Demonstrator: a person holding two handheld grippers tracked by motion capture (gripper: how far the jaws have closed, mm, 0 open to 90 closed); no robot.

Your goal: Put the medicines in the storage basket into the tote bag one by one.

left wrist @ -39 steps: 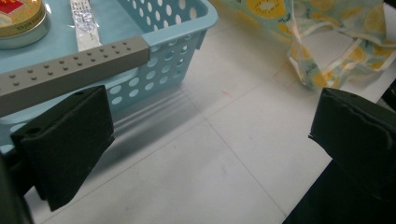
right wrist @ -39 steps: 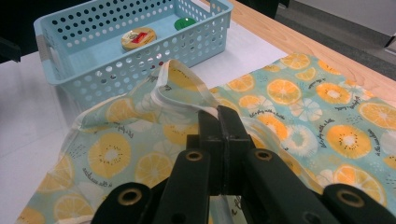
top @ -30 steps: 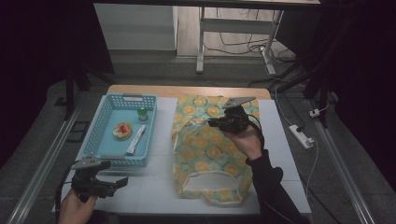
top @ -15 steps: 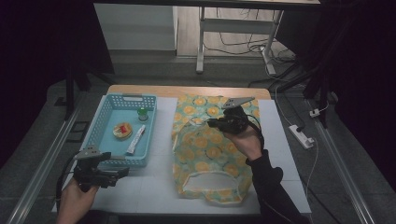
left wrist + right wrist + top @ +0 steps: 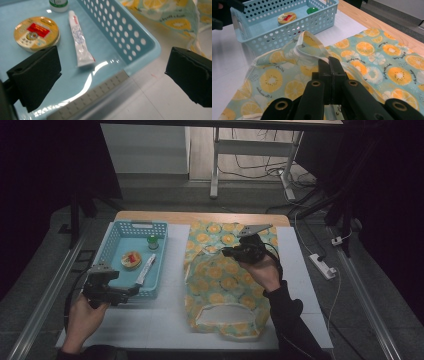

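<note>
Pinching the fruit-print cloth bag (image 5: 372, 57), which lay right of the blue basket (image 5: 114, 240), my right hand-held gripper (image 5: 329, 61) was clamped on its rim; soft, light fabric, best taken there. My left hand-held gripper (image 5: 112, 75) gaped wide over the basket's near corner.

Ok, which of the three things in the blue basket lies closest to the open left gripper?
The white tube, lying flat just ahead of the left gripper; the round tin sits beside it, the green-capped bottle farthest.

You've got a white-topped table (image 5: 170, 320) with a wood far edge, grey floor (image 5: 250, 195), white power strip (image 5: 322, 266) at right, metal desk legs (image 5: 215, 165) behind, dark surroundings.
</note>
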